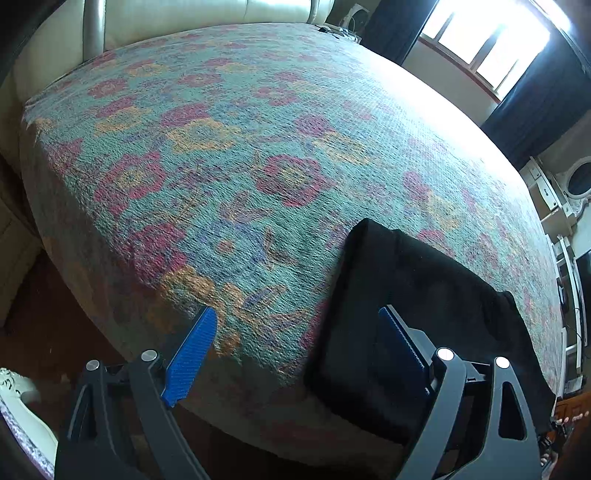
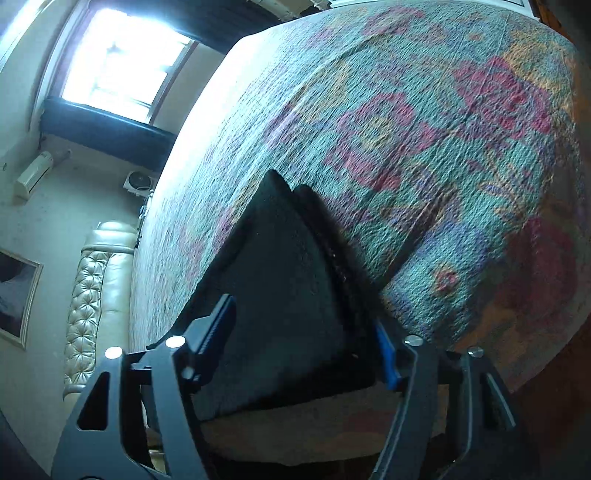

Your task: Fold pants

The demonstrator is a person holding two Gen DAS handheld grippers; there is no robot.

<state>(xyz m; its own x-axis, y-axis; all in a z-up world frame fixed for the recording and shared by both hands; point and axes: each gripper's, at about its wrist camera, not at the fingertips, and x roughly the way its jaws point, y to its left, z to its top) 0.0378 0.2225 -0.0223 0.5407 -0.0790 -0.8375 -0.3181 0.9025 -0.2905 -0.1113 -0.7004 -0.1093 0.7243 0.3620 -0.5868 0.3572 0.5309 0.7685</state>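
Black pants (image 1: pixel 413 295) lie folded in a compact stack at the near edge of the bed, partly hanging over its side. My left gripper (image 1: pixel 295 317) is open and empty above the bed edge; its right finger (image 1: pixel 400 339) hovers over the pants' left part. In the right wrist view the pants (image 2: pixel 280 277) fill the space between the fingers. My right gripper (image 2: pixel 306 325) is open, its jaws wide on either side of the folded stack, not clamping it.
The bed carries a floral teal, red and orange cover (image 1: pixel 236 155). A cream padded headboard (image 1: pixel 207 14) is at the far end, a bright window (image 1: pixel 491 37) with dark curtains at the right. White furniture (image 1: pixel 569 192) stands right of the bed. Dark floor lies below.
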